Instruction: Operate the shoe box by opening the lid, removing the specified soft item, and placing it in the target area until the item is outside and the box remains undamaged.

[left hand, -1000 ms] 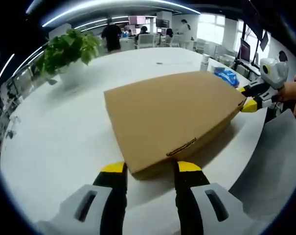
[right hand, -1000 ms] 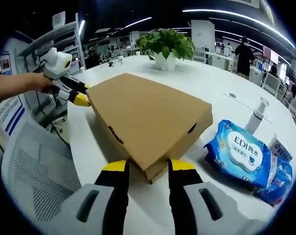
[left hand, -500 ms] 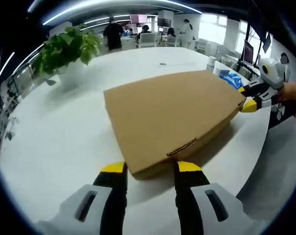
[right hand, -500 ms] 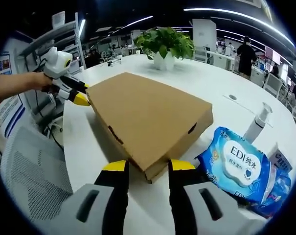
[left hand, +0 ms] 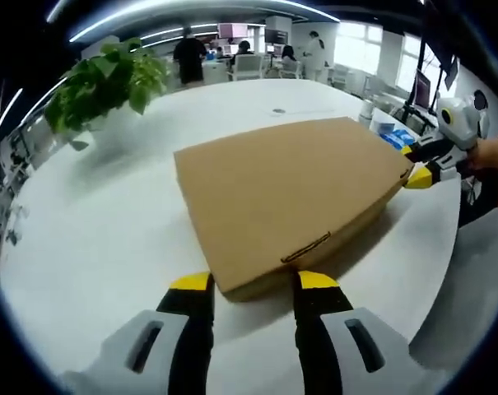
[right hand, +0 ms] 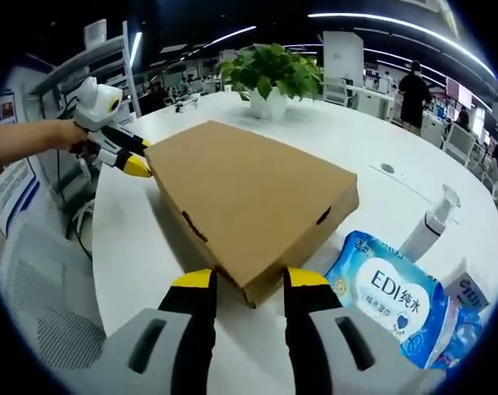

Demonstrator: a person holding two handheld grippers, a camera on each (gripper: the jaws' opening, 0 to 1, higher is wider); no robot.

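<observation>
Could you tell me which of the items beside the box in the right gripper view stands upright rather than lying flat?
The white pump bottle stands upright behind the blue wipes pack, which lies flat beside the cardboard box.

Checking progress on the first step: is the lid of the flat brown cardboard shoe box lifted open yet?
No, the flat brown cardboard shoe box lies fully closed on the white table, lid flush all around.

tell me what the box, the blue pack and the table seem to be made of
Box: looks like plain brown cardboard, matte, with cut slots and folded edges. Blue pack: apparently soft plastic film, glossy and wrinkled, with printed lettering; probably wet wipes. Table: smooth white top with a faint sheen, likely laminate or painted board, though the look leaves that open.
</observation>
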